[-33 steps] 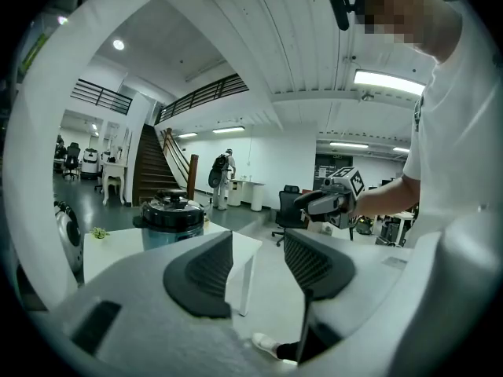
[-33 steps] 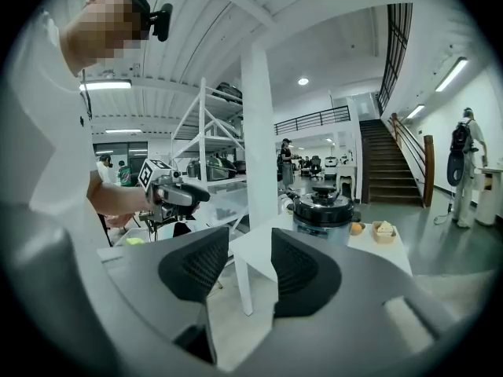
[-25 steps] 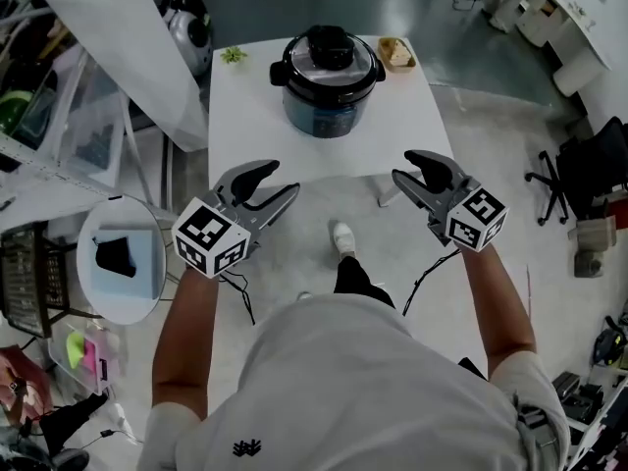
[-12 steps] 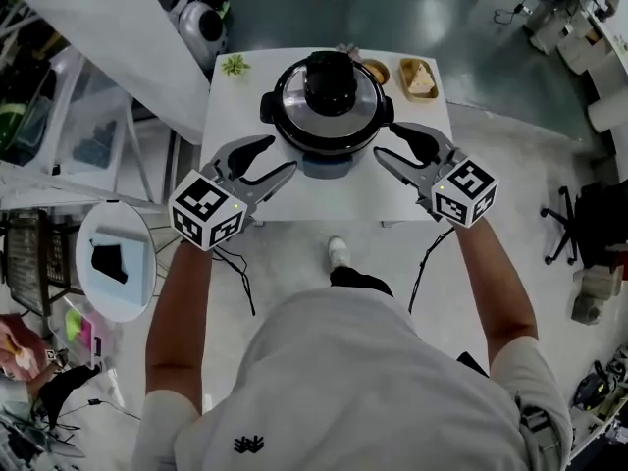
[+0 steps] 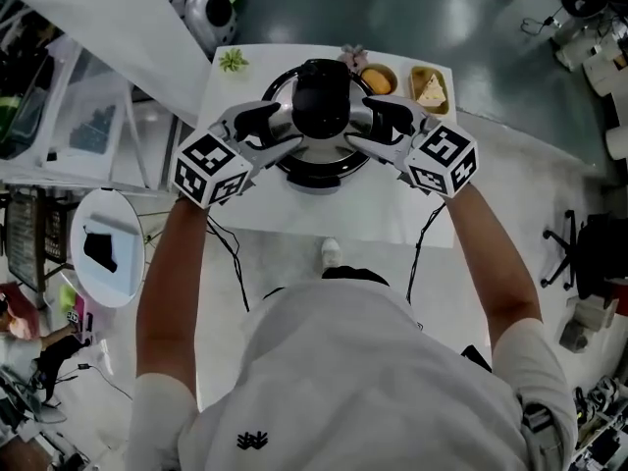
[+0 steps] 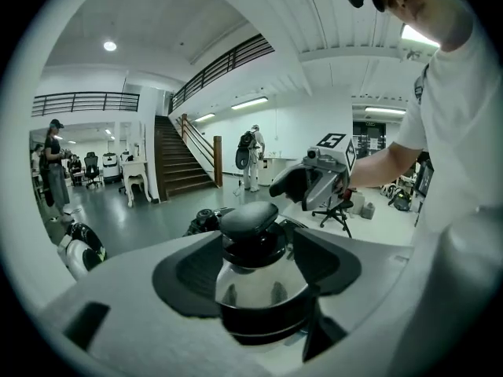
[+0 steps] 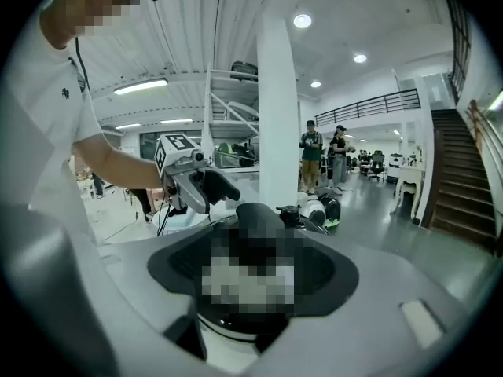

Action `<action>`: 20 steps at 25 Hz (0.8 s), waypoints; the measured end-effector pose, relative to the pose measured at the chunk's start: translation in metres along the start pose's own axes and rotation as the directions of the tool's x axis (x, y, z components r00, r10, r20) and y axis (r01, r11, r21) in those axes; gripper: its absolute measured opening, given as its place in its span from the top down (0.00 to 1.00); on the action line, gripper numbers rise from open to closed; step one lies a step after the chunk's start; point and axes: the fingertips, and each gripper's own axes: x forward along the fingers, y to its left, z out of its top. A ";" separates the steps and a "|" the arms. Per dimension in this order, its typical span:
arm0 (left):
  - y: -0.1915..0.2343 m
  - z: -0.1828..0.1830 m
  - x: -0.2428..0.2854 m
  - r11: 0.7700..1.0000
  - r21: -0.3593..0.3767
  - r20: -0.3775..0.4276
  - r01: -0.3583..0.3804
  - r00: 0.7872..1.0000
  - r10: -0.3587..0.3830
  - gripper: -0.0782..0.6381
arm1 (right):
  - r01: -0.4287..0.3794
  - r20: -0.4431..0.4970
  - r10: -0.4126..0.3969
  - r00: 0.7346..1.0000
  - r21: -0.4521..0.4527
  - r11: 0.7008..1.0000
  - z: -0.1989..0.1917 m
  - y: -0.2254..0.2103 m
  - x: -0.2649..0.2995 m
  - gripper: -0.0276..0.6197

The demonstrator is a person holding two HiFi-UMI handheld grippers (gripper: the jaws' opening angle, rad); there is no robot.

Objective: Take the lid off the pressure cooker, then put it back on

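Head view: above the person, facing steeply down; the pressure cooker (image 5: 314, 170) on the table (image 5: 324, 214) sits upper centre, at arm's reach.
Left gripper view: low behind its own jaws, close to the cooker, facing the right gripper (image 6: 295, 185), which shows upper right of centre.
Right gripper view: likewise close, facing the left gripper (image 7: 211, 188), which shows left of centre.
Shared: all three show the lid knob (image 6: 250, 222).
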 end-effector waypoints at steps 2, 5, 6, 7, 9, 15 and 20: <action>0.010 0.001 0.010 1.000 0.003 -0.014 0.008 1.000 -0.008 0.48 | -0.029 -0.022 0.029 0.999 -0.019 0.999 0.001 -0.007 0.013 0.47; 0.019 0.000 0.021 1.000 0.007 -0.038 0.015 0.999 -0.015 0.46 | -0.066 -0.044 0.065 0.997 -0.021 0.998 -0.002 -0.014 0.029 0.47; 0.021 0.000 0.024 1.000 0.008 -0.045 0.020 0.999 -0.019 0.46 | -0.076 -0.051 0.075 0.996 -0.021 0.997 -0.003 -0.015 0.033 0.46; 0.022 -0.001 0.026 1.000 0.008 -0.049 0.027 0.998 -0.026 0.46 | -0.085 -0.057 0.083 0.995 -0.023 0.996 -0.005 -0.016 0.036 0.46; 0.023 -0.001 0.030 0.999 0.012 -0.052 0.043 0.998 -0.042 0.46 | -0.097 -0.071 0.095 0.993 -0.029 0.995 -0.008 -0.016 0.042 0.46; 0.020 -0.005 0.043 0.989 0.064 -0.098 0.134 0.987 -0.127 0.45 | -0.105 -0.098 0.101 0.990 -0.037 0.994 -0.010 -0.017 0.054 0.48; 0.022 -0.004 0.056 0.972 0.116 -0.127 0.203 0.974 -0.188 0.46 | -0.132 -0.118 0.126 0.985 -0.042 0.990 -0.009 -0.017 0.061 0.53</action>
